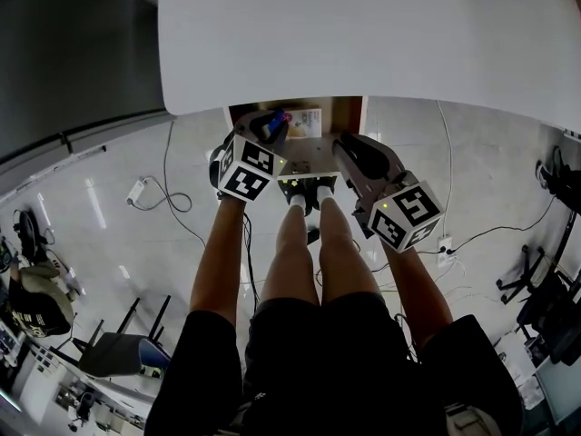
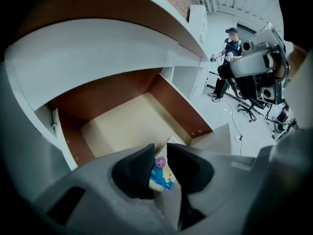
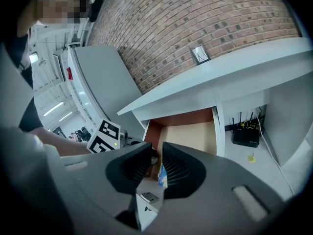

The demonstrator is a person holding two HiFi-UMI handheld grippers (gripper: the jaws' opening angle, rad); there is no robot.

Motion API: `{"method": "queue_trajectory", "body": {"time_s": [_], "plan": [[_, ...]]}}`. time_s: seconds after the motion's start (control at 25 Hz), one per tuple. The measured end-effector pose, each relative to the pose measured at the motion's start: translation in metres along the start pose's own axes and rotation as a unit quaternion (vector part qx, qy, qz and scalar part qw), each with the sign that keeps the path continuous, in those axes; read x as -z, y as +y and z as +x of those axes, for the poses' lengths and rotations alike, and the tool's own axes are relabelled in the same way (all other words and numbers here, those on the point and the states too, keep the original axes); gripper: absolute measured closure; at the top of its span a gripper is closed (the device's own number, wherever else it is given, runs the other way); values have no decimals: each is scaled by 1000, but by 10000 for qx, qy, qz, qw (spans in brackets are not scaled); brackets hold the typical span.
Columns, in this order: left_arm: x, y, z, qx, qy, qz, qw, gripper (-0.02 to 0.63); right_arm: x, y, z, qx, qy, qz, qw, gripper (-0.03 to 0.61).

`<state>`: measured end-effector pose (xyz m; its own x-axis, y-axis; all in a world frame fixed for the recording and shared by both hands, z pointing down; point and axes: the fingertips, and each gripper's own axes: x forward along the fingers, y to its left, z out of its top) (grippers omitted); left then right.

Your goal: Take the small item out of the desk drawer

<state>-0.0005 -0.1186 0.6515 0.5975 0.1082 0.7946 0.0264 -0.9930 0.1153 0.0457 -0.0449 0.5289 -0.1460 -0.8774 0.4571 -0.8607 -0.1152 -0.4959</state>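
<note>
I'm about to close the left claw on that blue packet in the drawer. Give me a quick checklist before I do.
1. Drawer open: ok, pulled out from under the desk, floor exposed.
2. Left claw open: ok, jaws stand apart.
3. Blue packet lined up: ok, it shows in the gap between the jaws.
4. Left claw low enough to pinch the packet: cannot tell.
5. Right claw steadying the drawer front: cannot tell; a narrow gap shows between its jaws.
</note>
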Motion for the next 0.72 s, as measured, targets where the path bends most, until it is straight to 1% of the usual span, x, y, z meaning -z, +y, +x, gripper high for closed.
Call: {"method": "queue_trajectory", "body": {"time_s": [0.36,0.52,0.72], "plan": [[16,1,34,111,455,-29,9989,515,3,-4,2,-24,3,160,9999,520],[21,0,45,155,665,128,9976,514,4,-7,2,24,5,197,9998,520],[26,0,57,169,889,226,9956,508,6,-10,2,64,-24,308,9995,520]]}}
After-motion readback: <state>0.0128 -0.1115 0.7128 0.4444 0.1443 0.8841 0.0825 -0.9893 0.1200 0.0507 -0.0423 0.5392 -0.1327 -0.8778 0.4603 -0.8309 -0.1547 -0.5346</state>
